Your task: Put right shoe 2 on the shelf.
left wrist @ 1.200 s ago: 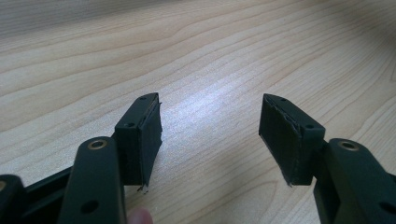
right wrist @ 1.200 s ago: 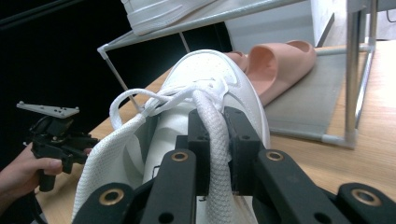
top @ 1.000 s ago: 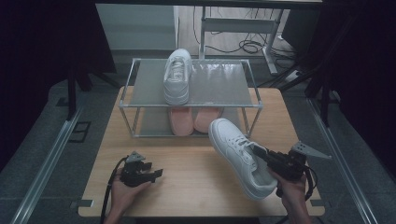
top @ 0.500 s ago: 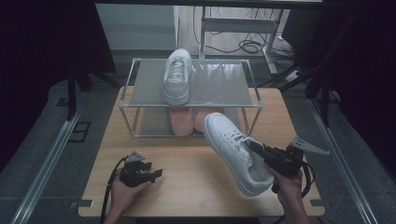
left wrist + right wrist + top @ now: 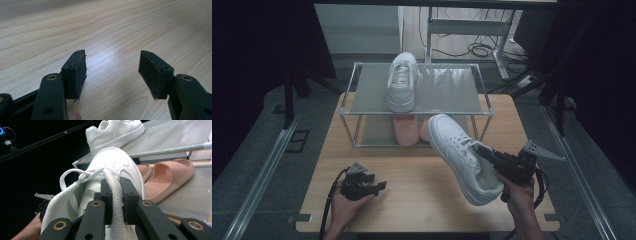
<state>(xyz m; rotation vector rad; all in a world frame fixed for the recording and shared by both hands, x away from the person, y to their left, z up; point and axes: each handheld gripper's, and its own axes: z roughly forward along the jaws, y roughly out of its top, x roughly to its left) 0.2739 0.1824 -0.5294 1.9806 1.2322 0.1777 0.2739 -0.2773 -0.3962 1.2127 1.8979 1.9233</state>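
Shoe in hand: white lace-up leather sneaker (image 5: 459, 157), clear of the light wooden table (image 5: 412, 210), toe tilted toward the rack's front edge.
Right gripper (image 5: 115, 195): jaws pinching the sneaker's collar edge at the opening.
Left gripper (image 5: 112, 72): jaws spread, nothing between, low over the bare tabletop.
Done: matching white sneaker (image 5: 402, 82) placed on top shelf of the two-tier metal shoe rack (image 5: 447, 87).
Lower shelf: pair of pink foam slides (image 5: 170, 176).
Left: judged, setting the held sneaker beside its mate, then release.
Writing: no brand or label legible.
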